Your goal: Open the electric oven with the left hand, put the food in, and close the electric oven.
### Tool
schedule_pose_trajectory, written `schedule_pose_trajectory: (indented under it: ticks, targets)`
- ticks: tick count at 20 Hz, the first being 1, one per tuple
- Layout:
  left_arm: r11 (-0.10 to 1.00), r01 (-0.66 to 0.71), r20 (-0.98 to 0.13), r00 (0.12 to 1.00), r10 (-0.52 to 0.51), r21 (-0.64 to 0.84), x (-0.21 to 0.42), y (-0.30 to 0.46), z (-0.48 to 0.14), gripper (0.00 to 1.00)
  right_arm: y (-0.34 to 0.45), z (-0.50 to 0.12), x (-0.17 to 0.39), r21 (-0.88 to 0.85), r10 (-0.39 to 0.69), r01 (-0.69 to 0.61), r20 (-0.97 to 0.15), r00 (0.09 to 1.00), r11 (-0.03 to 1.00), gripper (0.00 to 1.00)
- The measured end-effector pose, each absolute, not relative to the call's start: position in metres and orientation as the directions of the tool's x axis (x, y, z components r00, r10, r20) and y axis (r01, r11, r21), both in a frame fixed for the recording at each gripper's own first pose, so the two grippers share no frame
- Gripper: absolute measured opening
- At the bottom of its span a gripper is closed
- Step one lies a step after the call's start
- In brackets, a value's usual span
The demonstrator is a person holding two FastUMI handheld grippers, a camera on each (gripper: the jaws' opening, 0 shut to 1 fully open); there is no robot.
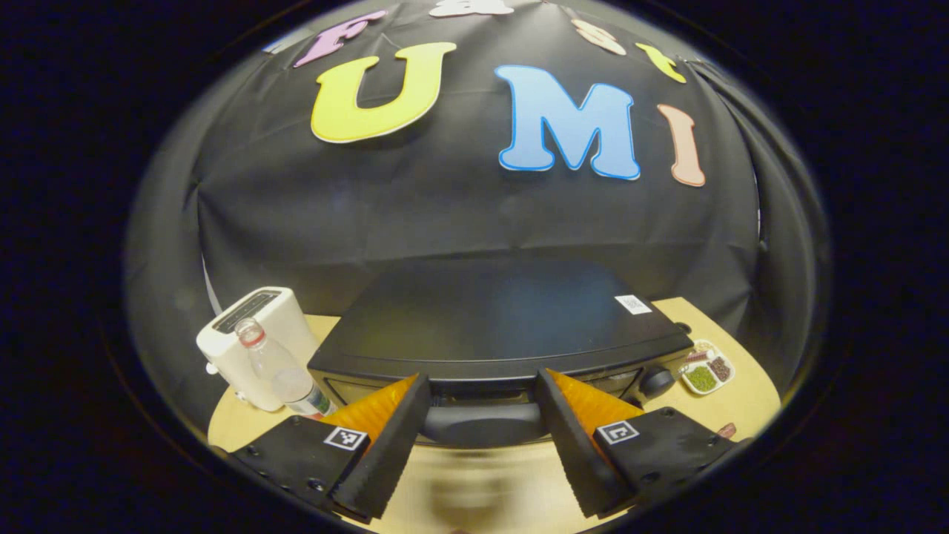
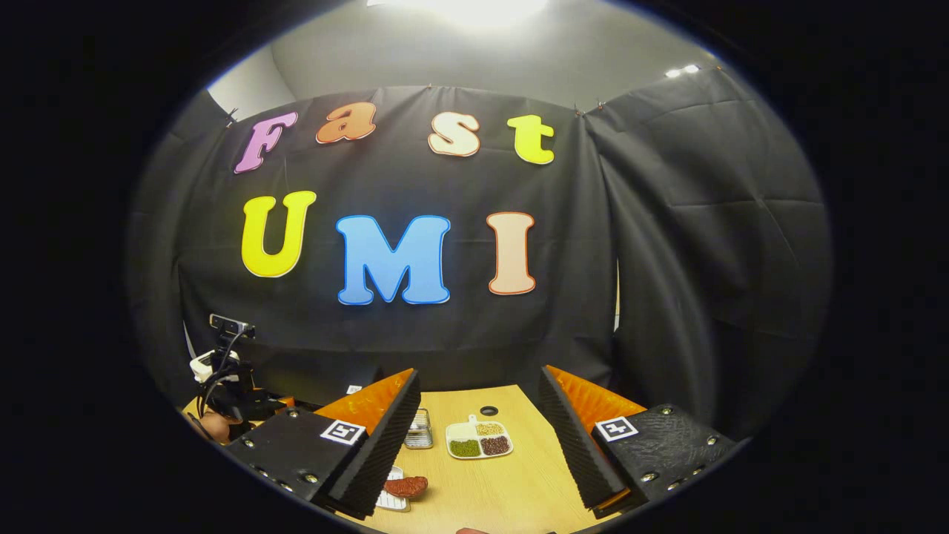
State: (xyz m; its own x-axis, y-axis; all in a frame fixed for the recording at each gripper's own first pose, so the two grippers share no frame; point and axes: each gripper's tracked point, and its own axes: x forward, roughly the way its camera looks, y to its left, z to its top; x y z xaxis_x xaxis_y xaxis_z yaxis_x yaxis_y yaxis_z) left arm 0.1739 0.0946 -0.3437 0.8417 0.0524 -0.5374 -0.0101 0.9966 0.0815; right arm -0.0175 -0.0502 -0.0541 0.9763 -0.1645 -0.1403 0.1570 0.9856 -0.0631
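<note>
Left tongs (image 1: 482, 415) spread apart, straddling the oven's door handle (image 1: 483, 423), which sits between the two fingers at 6 o'clock of the left gripper view; whether the pads touch it yet I can't tell, prob. not clamped. The oven (image 1: 497, 319) fills the middle, door looks shut, knob (image 1: 656, 380) at about 4 o'clock. Step in hand, I'd say: grab handle & swing door open. To do it well: centre the bar between the fingers, close squarely on it w/ full pad contact, then pull along the door's arc rather than straight back, so the grip doesn't slip off. Edges/room: toaster (image 1: 252, 345) and clear bottle (image 1: 278, 367) stand close by the oven's left corner at 8 o'clock, so keep the left elbow from drifting that way; snack tray (image 1: 708, 368) lies just off the right corner at 4 o'clock. Bare counter (image 1: 741, 400) in front of the oven is narrow, its near edge close, so the door needs that strip free. Right tongs (image 2: 478, 437) also apart, holding nothing, hovering over the counter. In the right gripper view the food, a reddish sausage-like piece (image 2: 405, 486), lies on a small plate (image 2: 393, 500) at 7 o'clock, near the inner finger; snack tray at centre, metal rack (image 2: 420, 430) beside it. Open wood around them gives the right hand fair room to come down on the food.
</note>
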Motion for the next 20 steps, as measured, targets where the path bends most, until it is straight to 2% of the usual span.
schedule_pose_trajectory:
  ticks: [2, 3, 5, 6, 13, 14, 16, 20]
  targets:
    - [0.997, -0.022, -0.541, 0.839, 0.06, 0.076, 0.171, 0.094, -0.344, 1.0, -0.05, -0.054, -0.02, -0.064, -0.16, 0.153, -0.139, 0.977, 0.986, 0.97]
    - [0.997, -0.025, -0.544, 0.837, 0.063, 0.077, 0.169, 0.094, -0.344, 0.97, -0.05, -0.053, -0.021, -0.064, -0.157, 0.15, -0.137, 0.978, 0.987, 0.97]
    - [0.996, -0.026, -0.547, 0.834, 0.066, 0.081, 0.161, 0.093, -0.345, 1.0, -0.049, -0.053, -0.022, -0.065, -0.152, 0.145, -0.135, 0.979, 0.987, 0.97]
    - [0.996, -0.025, -0.549, 0.833, 0.066, 0.081, 0.156, 0.093, -0.345, 0.97, -0.049, -0.053, -0.022, -0.062, -0.149, 0.142, -0.134, 0.98, 0.988, 0.97]
    - [0.998, -0.021, -0.582, 0.812, 0.049, 0.056, 0.112, 0.091, -0.355, 0.97, -0.042, -0.053, -0.023, -0.05, -0.123, 0.118, -0.134, 0.983, 0.992, 0.97]
    - [0.998, -0.021, -0.588, 0.807, 0.048, 0.053, 0.107, 0.091, -0.358, 1.0, -0.039, -0.051, -0.023, -0.049, -0.119, 0.113, -0.132, 0.984, 0.992, 0.97]
    - [0.999, -0.021, -0.598, 0.801, 0.042, 0.042, 0.096, 0.09, -0.362, 0.97, -0.037, -0.05, -0.024, -0.046, -0.11, 0.105, -0.131, 0.985, 0.993, 0.97]
    - [0.999, -0.007, -0.619, 0.785, 0.029, 0.038, 0.078, 0.09, -0.374, 0.97, -0.033, -0.05, -0.028, -0.053, -0.1, 0.094, -0.132, 0.986, 0.994, 0.97]
